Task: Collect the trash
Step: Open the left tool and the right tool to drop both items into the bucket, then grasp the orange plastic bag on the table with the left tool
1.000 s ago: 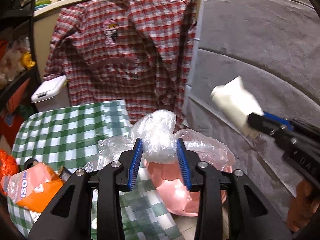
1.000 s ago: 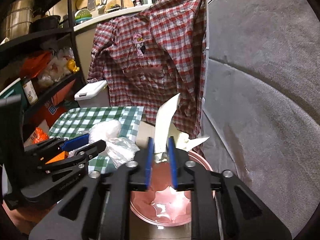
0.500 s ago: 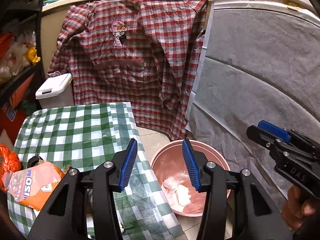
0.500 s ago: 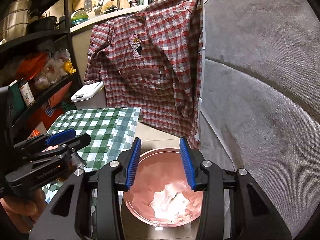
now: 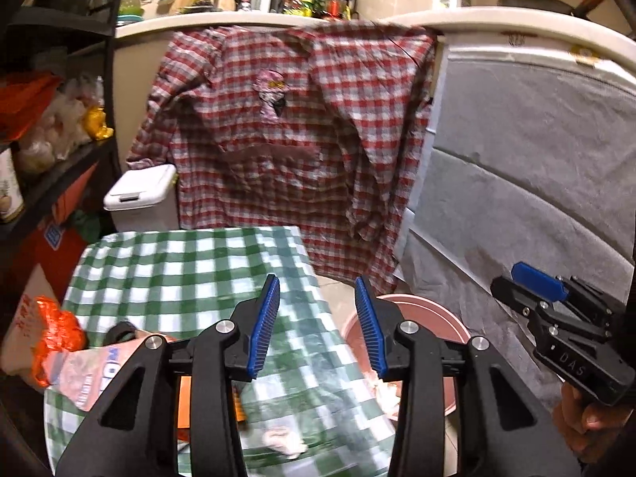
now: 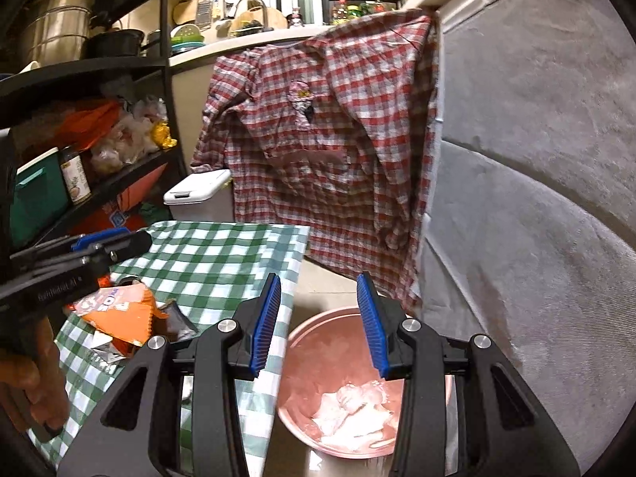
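A pink bucket stands on the floor right of the checked table and holds white paper and clear plastic trash. My right gripper is open and empty above the bucket's left rim. My left gripper is open and empty over the table's right edge; the bucket lies to its right. An orange snack wrapper and a crumpled scrap lie on the table. The wrapper also shows in the right wrist view.
A red plaid shirt hangs behind the table. A grey fabric panel fills the right side. A white lidded bin and black shelves stand at the left. My right gripper also shows in the left wrist view.
Both grippers opened and dropped their loads, the plastic bag and the white paper, into the pink bucket. Then the left gripper moved left, back over the table.
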Demonstrator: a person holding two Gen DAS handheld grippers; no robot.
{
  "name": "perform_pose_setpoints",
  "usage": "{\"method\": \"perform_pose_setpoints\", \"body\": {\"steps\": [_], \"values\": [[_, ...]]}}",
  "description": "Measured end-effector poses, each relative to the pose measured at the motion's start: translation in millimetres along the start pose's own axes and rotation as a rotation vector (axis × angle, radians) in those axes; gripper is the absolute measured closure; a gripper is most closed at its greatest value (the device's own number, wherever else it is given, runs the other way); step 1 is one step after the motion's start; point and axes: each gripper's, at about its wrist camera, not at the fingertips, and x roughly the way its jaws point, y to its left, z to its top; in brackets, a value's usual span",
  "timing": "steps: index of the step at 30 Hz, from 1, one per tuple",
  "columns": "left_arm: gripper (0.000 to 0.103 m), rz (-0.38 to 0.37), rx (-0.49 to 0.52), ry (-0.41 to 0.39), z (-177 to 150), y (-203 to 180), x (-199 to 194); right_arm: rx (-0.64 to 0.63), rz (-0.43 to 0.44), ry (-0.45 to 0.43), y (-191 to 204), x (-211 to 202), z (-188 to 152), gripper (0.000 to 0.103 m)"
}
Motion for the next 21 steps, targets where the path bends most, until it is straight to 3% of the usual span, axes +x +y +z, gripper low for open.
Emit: {"method": "perform_pose_setpoints", "body": {"steps": [8,16,21], "values": [[0.067,0.084,-0.017,-0.052,4.6,65.3,-35.8,-0.039,0.093,-0.02,44.2,-1.1,2.5,0.083],[0.069,0.216,-0.093,-0.076,1.3,160.8,-66.6,-0.049,0.231,0.003,93.0,15.8,0.6,0.085],[0.069,0.279,-0.11,-0.059,-7.2,210.9,-72.7,-0.032,0.332,0.088,122.4,45.4,-7.6,0.084]]}}
